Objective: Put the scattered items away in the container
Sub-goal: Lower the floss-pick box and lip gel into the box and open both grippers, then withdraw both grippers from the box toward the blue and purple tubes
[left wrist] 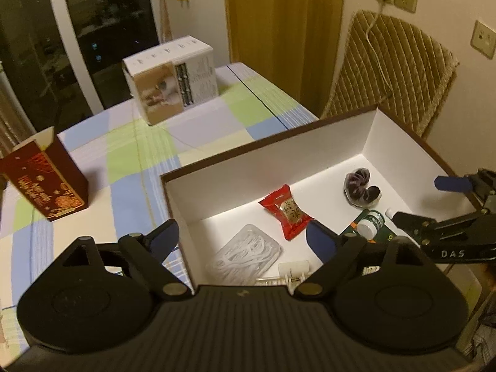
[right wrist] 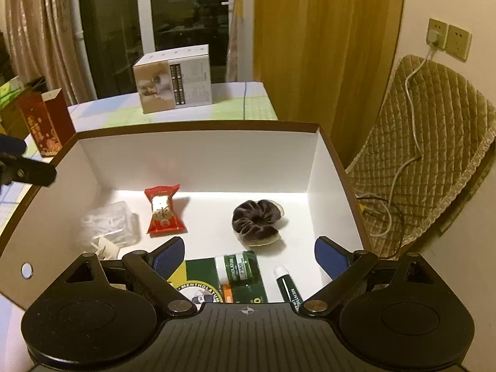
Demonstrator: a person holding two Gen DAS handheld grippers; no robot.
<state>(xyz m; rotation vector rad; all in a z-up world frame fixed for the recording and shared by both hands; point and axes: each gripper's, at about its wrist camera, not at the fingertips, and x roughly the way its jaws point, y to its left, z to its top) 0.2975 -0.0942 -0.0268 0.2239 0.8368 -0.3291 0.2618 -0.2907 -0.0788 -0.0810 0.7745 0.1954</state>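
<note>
A white box with a brown rim (left wrist: 266, 138) (right wrist: 198, 125) stands on the checked tablecloth. Inside lie a red snack packet (left wrist: 285, 210) (right wrist: 162, 214), a dark scrunchie (left wrist: 361, 187) (right wrist: 259, 220), a clear pack of floss picks (left wrist: 245, 255) (right wrist: 107, 224), a green Mentholatum jar (left wrist: 370, 224) (right wrist: 237, 268) on its green card, a green lip balm stick (right wrist: 286, 285) and a small white item (left wrist: 293, 268). My left gripper (left wrist: 245, 238) is open over the box's near left corner, holding nothing. My right gripper (right wrist: 249, 255) is open above the jar, also holding nothing.
A dark red carton (left wrist: 46, 179) (right wrist: 46, 124) stands left of the box, and a white product box (left wrist: 170, 80) (right wrist: 175, 79) stands at the table's far end. A quilted chair (left wrist: 393, 71) (right wrist: 431, 155) with a white cable sits to the right.
</note>
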